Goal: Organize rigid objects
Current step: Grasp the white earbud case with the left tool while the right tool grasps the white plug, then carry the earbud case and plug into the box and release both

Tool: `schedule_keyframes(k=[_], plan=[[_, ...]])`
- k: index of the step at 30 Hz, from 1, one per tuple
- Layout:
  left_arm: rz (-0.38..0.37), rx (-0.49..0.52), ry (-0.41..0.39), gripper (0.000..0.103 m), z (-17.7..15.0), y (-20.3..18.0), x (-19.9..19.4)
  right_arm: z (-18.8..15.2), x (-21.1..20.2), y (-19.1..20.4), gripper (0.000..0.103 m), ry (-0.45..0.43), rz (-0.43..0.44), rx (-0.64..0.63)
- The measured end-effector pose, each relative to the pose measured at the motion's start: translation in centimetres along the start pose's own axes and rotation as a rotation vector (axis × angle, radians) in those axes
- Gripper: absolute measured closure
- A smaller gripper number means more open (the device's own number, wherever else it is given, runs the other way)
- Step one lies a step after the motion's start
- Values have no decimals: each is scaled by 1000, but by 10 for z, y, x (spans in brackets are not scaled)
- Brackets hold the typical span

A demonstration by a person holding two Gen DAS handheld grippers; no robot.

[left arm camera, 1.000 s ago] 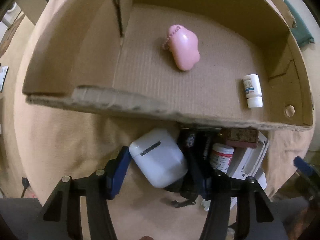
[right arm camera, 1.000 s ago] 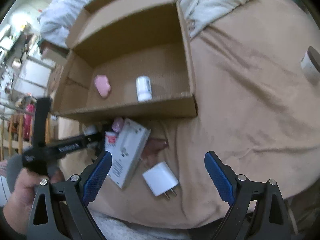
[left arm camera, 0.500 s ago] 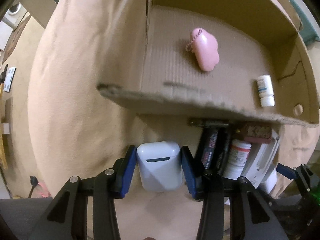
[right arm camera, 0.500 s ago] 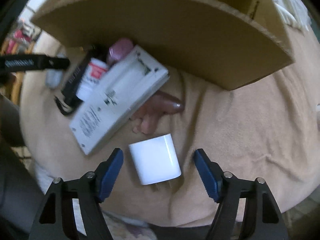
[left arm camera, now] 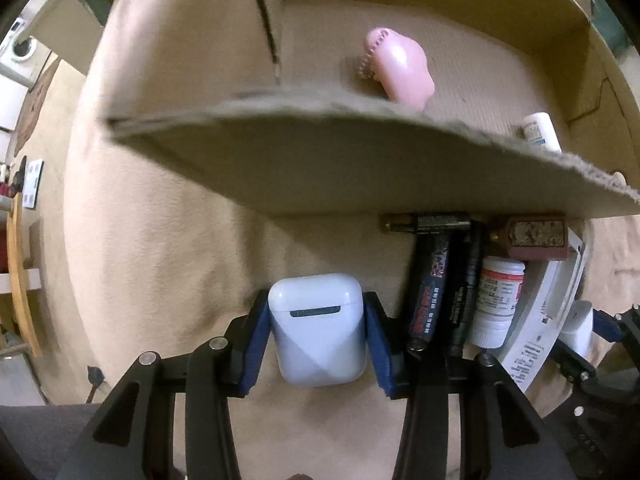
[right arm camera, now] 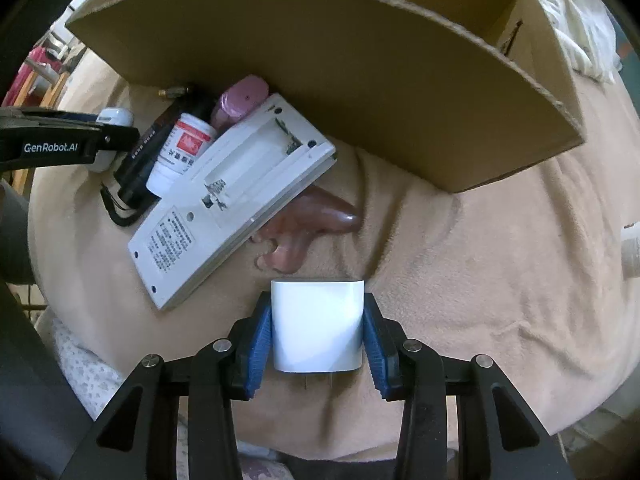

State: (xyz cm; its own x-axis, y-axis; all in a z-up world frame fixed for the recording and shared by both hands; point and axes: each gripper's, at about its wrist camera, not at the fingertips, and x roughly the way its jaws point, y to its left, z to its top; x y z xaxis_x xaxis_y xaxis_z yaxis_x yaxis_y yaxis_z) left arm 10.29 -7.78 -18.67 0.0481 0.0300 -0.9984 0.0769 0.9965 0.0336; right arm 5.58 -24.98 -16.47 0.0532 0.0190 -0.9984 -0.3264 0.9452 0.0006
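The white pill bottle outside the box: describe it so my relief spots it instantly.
Find the cardboard box on the tan blanket. Against its near wall lies a clutter pile. The white pill bottle lies between black tubes and the white flat device, the only red-labelled item.

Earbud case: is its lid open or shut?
Shut. The earbud case shows only a thin seam under its lid, with no gap, and it sits between the left tool's pads.

White earbud case (left arm camera: 318, 330), white charger (right arm camera: 317, 330), blue fingers (right arm camera: 259, 336), pink charm (left arm camera: 400, 68), tan blanket (right arm camera: 480, 280), brown cardboard box (right arm camera: 340, 60)

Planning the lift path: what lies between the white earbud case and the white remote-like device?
In the left wrist view: two dark tubes and a small white bottle between earbud case and device.
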Motion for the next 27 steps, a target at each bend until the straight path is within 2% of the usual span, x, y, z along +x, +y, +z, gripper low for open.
schedule_keyframes(k=[4,6,12,17,20,22,25,27], plan=[[50,-7,-53,62,-9,-1,-12,-2,-17,-17,59,-44,-5,54],[54,-27,-72,62,-9,-1,-21,-3,-26,-25,59,-73,-39,84],[68,-75,-133,62,-16,12,-39,-4,-52,-57,59,-149,-16,217],[54,-67,-197,62,-26,25,-75,-11,-91,-73,59,-277,24,284],[62,-46,-262,62,-37,25,-101,-12,-112,-78,59,-357,65,309],[67,-29,-308,62,-39,33,-123,-11,-124,-77,59,-412,59,304],[75,3,-363,62,-35,26,-149,-6,-139,-72,59,-479,61,295],[75,22,-388,62,-22,36,-160,0,-141,-73,59,-514,70,284]])
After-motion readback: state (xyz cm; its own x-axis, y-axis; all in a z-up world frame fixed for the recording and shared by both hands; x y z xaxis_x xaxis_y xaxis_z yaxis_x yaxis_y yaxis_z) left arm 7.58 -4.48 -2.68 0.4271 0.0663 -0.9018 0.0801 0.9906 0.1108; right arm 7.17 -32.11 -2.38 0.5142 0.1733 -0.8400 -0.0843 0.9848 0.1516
